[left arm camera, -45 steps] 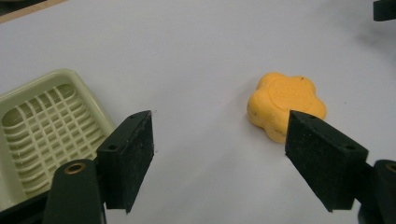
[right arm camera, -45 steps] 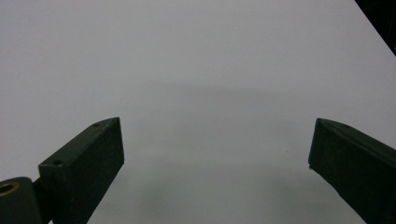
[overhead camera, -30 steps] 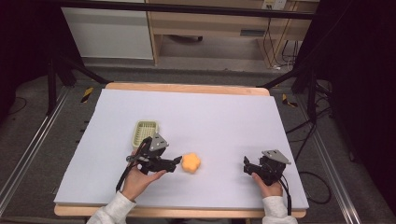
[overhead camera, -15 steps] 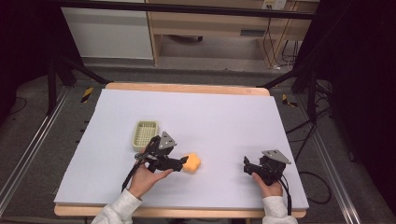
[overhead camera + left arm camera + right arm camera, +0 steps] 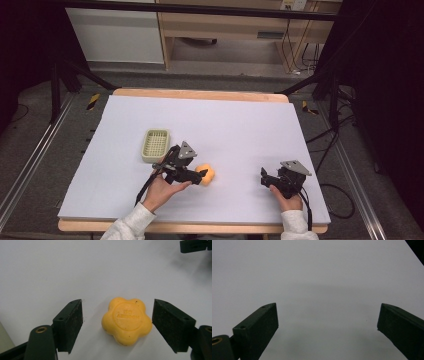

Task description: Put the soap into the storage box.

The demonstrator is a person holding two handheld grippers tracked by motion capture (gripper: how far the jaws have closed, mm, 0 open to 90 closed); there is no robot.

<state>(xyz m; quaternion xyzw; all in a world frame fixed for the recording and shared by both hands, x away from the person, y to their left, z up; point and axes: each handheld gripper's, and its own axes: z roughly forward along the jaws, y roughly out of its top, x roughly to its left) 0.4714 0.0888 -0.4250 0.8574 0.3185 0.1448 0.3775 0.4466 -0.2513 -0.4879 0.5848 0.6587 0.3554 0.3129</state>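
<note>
Left gripper has been closing, pads not touching yet; the orange flower soap sits nearer the right pad, so center first. Right gripper gapes empty.

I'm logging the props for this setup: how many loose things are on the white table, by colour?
Orange: 1, the flower-shaped soap, lying between the left gripper's open jaws.
Pale green: 1, the small basket.
Total: 2.
</note>
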